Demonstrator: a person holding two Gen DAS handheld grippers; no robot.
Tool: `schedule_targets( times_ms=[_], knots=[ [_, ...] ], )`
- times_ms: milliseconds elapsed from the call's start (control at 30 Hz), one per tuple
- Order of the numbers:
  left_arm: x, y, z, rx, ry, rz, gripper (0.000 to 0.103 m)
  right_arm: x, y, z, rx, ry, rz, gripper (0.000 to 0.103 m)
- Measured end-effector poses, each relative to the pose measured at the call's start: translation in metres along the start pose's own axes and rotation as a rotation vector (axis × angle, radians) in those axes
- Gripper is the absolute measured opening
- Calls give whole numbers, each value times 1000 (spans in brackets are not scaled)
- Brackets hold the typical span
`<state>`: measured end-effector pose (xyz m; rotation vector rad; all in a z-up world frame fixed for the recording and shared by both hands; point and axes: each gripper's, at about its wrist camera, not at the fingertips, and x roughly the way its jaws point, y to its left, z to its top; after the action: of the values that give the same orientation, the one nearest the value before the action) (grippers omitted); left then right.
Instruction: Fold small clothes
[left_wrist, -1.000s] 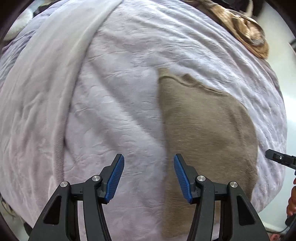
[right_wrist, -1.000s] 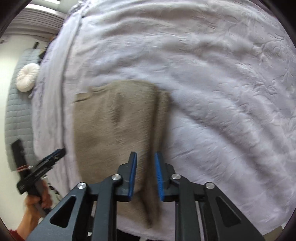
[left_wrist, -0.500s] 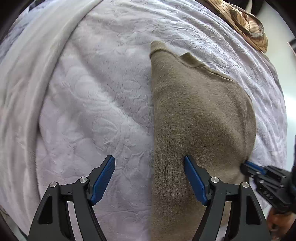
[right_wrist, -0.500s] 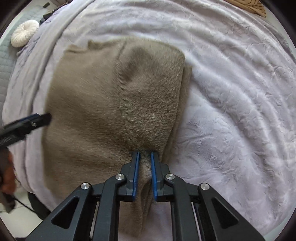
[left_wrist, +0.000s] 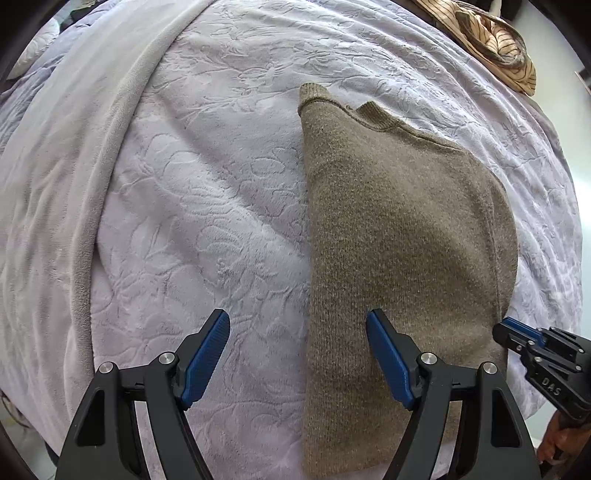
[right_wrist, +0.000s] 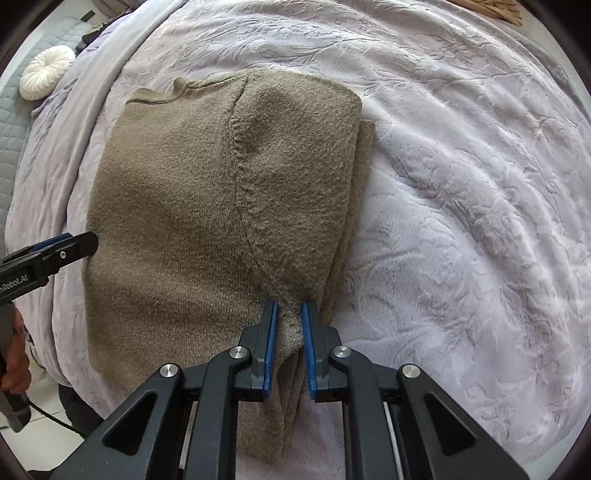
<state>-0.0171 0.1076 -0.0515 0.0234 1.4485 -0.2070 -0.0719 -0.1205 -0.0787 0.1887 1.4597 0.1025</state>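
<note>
A brown knit sweater (left_wrist: 399, 240) lies folded on a pale lilac embossed blanket (left_wrist: 207, 206). My left gripper (left_wrist: 297, 354) is open wide just above the sweater's left edge, one finger over the blanket, one over the knit. In the right wrist view the sweater (right_wrist: 177, 206) fills the middle, with a sleeve folded over its right side. My right gripper (right_wrist: 287, 314) is shut on a bunched fold of the sweater at its near right edge. The right gripper also shows in the left wrist view (left_wrist: 517, 332), and the left gripper in the right wrist view (right_wrist: 74, 247).
A grey fleece throw (left_wrist: 74, 184) runs along the blanket's left side. A striped tan garment (left_wrist: 495, 44) lies at the far right corner. A round white cushion (right_wrist: 46, 75) sits on a grey quilted surface beyond the bed. The bed's edge drops off at the near side.
Both grippers have come down close to the sweater. My left gripper opened wider over its left edge. My right gripper closed on a fold at the sweater's right edge.
</note>
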Motion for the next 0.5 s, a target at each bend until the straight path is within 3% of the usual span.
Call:
schedule_targets(
  times_ms=[233,367,500],
  knots=[
    [-1,0,3,12,2,8,78,-29,-8,-12,39,-4,27,17],
    [-2,0,3,17,3,13,78,-40,2,-24,7,-6,49,17],
    [-3,0,1,23,6,16,78,-29,15,-38,-44,44,46,17]
  ],
)
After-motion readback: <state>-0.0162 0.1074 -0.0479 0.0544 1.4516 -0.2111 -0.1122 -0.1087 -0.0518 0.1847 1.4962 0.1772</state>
